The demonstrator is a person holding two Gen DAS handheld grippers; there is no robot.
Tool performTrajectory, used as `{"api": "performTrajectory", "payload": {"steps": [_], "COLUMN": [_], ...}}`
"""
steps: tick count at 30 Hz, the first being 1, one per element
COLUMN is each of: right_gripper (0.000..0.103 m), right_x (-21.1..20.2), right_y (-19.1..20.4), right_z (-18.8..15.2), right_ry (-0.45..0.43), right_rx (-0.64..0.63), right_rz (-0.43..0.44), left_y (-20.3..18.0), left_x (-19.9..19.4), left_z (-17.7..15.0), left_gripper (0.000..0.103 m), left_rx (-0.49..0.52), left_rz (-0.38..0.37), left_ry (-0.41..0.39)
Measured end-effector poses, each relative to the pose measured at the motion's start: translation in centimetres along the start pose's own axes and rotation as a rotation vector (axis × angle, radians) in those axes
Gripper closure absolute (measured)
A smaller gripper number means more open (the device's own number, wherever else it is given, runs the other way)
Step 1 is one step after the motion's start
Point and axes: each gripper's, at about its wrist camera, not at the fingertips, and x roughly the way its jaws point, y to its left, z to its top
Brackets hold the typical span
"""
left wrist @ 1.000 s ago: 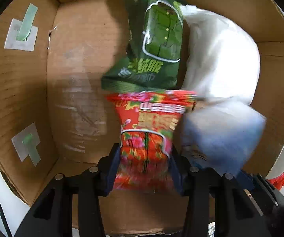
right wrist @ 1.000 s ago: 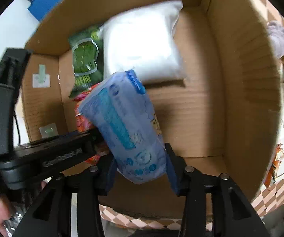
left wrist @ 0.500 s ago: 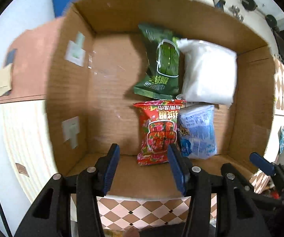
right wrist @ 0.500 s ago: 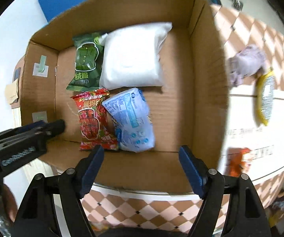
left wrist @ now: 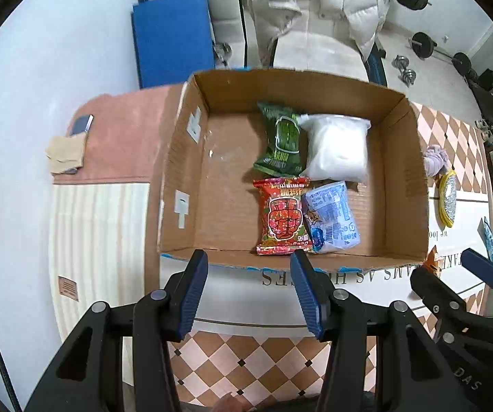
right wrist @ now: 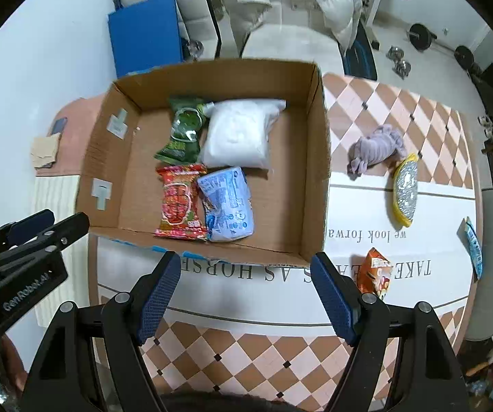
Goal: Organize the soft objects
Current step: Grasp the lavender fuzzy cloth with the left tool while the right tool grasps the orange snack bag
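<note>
A cardboard box (left wrist: 184, 178) (right wrist: 318, 171) holds a green packet (left wrist: 280, 144) (right wrist: 183, 134), a white pouch (left wrist: 337, 147) (right wrist: 237, 135), a red packet (left wrist: 282, 219) (right wrist: 179, 206) and a pale blue packet (left wrist: 332, 219) (right wrist: 227, 202). My left gripper (left wrist: 249, 267) is open and empty, above the box's near wall. My right gripper (right wrist: 246, 273) is open and empty, also above the near wall. On the table right of the box lie a purple cloth (right wrist: 376, 147), a yellow-rimmed scrubber (right wrist: 405, 192), an orange packet (right wrist: 376, 273) and a blue packet (right wrist: 473, 247).
The table carries a white cloth with lettering (right wrist: 366, 267) and a checked cover (right wrist: 400, 110). A pink mat (left wrist: 119, 137) with a phone (left wrist: 81, 123) and a tan cloth (left wrist: 64, 154) lies left of the box. A white jacket on a chair (left wrist: 315, 24) stands behind.
Both grippers have let go of the red and pale blue packets, which now lie in the box. Both grippers have opened and pulled back and up, out of the box.
</note>
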Motion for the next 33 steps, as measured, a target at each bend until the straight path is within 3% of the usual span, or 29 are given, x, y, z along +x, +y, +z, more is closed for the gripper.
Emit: {"api": "performTrajectory", "payload": {"steps": [2,3,5,13,17,23,26,30,32,33], "right_gripper": [0.013,0.006,0.003,0.0,0.0,0.0,0.002,0.012,0.026,0.041], "right_x": [-1.0,-1.6,-2.3,-4.0,-4.0,4.3,9.8,15.5,17.1,17.6], "right_y": [0.1,0.0,-0.3,-3.5,-8.7,-20.0,-23.3,-24.6,-24.6,-24.7], "right_z": [-0.5,-0.7,-1.0,-1.9,-3.1,-6.0,-7.3,-8.0,-8.1,-8.1], "right_ry": [-0.027,-0.041,-0.057,-0.073,-0.09,0.088,0.205,0.308,0.345,0.357], "right_rx": [-0.006,-0.003,0.006,0.043,0.123,0.362,0.447,0.489,0.493,0.489], "right_rz": [-0.002,0.01,0.017,0.089,0.052,-0.01,0.048,0.108,0.12,0.115], "left_y": [0.1,0.2,0.3,-1.7,-7.1,-15.7,-19.5,-23.6,-25.3,-26.4], "left_x": [-1.0,-1.4,-2.1,-4.4,-4.9,-0.7,2.1,4.3,4.8,4.9], "left_z": [-0.4,-0.6,-0.8,-0.6,0.3,1.5,2.6,4.2,5.0,5.5], "left_gripper": [0.022,0.018,0.008,0.005,0.005,0.005,0.005,0.005,0.005,0.005], "left_rx": [-0.013,-0.02,-0.031,-0.036,0.09,0.274,0.362,0.472,0.516,0.54], "left_rz": [-0.012,-0.006,0.006,-0.038,0.052,0.179,0.234,0.28,0.291,0.293], "left_ry": [-0.028,-0.042,-0.063,-0.092,-0.112,-0.081,-0.051,-0.042,-0.045,-0.047]}}
